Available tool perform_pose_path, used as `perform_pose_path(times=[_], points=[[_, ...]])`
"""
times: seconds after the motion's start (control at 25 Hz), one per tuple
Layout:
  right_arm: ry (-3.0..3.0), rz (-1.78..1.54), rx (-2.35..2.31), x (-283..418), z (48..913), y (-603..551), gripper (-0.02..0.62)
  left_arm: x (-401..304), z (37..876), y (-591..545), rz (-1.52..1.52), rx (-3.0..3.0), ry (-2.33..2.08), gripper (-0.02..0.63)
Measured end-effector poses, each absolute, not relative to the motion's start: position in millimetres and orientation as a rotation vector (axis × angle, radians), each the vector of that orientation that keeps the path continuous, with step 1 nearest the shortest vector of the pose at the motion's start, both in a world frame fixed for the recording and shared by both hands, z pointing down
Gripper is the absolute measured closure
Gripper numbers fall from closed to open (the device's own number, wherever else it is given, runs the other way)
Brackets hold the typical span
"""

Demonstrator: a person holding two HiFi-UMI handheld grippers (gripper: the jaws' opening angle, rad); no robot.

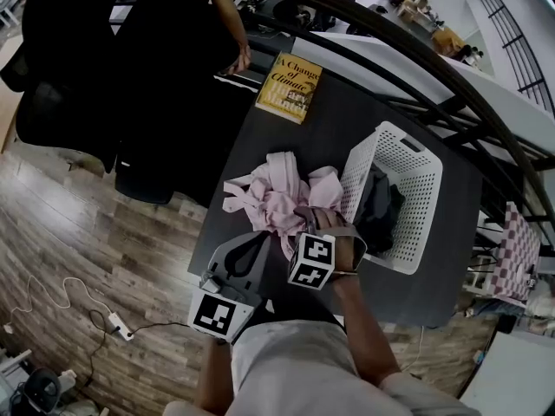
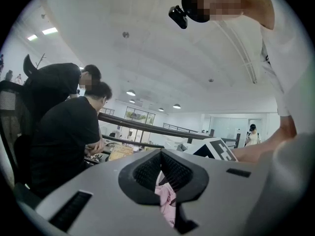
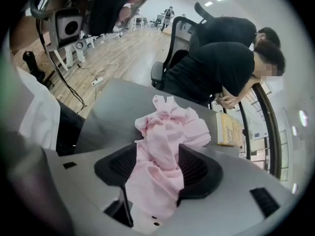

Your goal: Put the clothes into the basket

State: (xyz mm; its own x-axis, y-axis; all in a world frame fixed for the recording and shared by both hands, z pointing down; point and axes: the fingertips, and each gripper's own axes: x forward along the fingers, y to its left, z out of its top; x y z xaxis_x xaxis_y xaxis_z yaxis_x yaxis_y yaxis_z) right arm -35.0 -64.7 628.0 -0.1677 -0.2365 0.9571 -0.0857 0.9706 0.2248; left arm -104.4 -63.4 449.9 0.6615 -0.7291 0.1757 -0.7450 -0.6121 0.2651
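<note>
Head view: the pink garment [image 1: 282, 202] lies crumpled at the middle of the dark desk [image 1: 347, 111], just left of the white basket [image 1: 414, 150]; a dark garment [image 1: 381, 206] is already inside the basket; a yellow book [image 1: 289, 87] lies above them near the desk's far edge, beside a person in black [image 1: 173, 50]; the right tongs [image 1: 307, 224] point down into the garment's lower edge, and the left tongs [image 1: 258, 241] reach it from the lower left.

Left gripper view: the left tongs [image 2: 160, 171] are clenched, tips drawn together; pink cloth shows in the slit below them, though whether they pinch it is unclear.

Right gripper view: the right tongs [image 3: 160, 168] are released and spread wide, with the pink garment [image 3: 170, 127] bunched between them on the desk [image 3: 113, 107]; the book [image 3: 227, 129] lies at right.
</note>
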Motion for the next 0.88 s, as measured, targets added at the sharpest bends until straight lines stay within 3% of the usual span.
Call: perform_pose_path(times=[0.56,0.88], points=[[-1.793,-0.062,0.226,-60,660,-75,0.333,-123,457,-68,0.084,2.532,-1.215,0.604],[-1.76,-0.098,0.218,-58,675,-78,0.555,-123,457,-68,0.099,2.522,-1.232,0.604]])
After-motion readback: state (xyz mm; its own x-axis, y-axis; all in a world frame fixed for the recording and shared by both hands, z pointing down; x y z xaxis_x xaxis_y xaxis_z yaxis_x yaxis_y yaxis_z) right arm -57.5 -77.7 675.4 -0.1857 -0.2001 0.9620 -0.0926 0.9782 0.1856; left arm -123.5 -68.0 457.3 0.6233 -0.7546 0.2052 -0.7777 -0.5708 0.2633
